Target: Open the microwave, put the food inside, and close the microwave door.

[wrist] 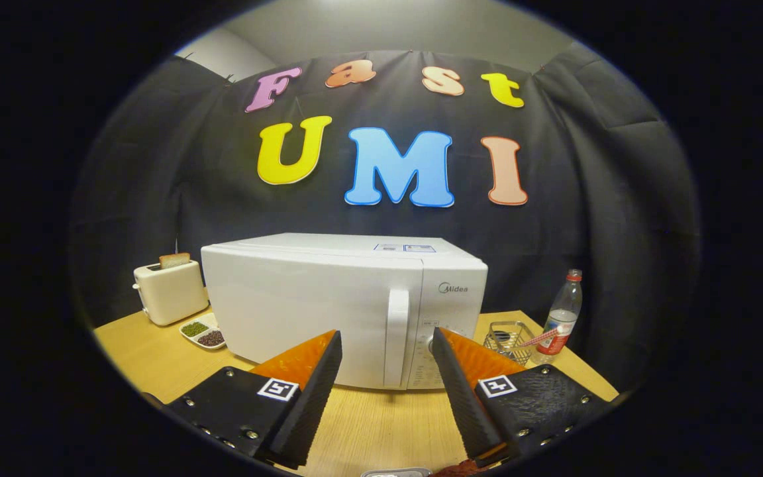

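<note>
A white microwave (328, 305) stands on the wooden table (381, 417) with its door shut. Its vertical handle (397, 338) sits right of the door, beside the control panel (444, 331). My gripper (387, 341) is open, fingers spread wide with nothing between them. The handle lies just beyond the gap between the fingertips. A sliver of a container (398, 472) with something reddish beside it shows on the table just below the fingers; I cannot tell what it holds.
A cream toaster (169, 291) with a bread slice stands left of the microwave. A small divided dish (204, 331) of green and dark grains lies before it. Right of the microwave are a wire basket (509, 339) and a plastic bottle (561, 318).
</note>
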Available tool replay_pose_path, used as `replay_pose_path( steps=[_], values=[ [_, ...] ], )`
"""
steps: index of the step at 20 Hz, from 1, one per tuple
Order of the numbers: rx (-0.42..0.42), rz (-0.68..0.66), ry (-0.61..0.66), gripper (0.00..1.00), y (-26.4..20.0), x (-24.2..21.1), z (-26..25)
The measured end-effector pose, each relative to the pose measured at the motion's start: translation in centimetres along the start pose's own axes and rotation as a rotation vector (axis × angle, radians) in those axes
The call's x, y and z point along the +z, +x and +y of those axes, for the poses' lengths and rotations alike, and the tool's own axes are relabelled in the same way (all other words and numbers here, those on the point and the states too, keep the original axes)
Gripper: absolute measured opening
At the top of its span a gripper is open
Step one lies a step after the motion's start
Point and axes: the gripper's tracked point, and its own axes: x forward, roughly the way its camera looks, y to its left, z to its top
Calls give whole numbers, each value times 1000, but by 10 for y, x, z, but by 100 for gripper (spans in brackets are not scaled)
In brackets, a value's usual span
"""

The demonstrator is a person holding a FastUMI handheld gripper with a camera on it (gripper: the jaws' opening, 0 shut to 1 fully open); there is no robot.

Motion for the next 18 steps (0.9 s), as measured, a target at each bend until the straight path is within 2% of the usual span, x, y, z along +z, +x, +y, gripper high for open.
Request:
replay_pose_path(
  steps=[4,7,9,10,11,13,16,17,18],
  values=[
    [-33,15,18,84,33,-12,-12],
    [-35,42,22,72,54,-23,-13],
    [-36,61,18,72,65,-29,-12],
    [-42,71,22,65,71,-34,-15],
    [-46,76,36,49,73,-36,-17],
    [-39,88,76,31,79,-41,-13],
    [-60,67,30,30,79,-40,-15],
    [-60,67,23,25,79,-39,-15],
    [-59,69,38,25,78,-40,-14]
  ],
)
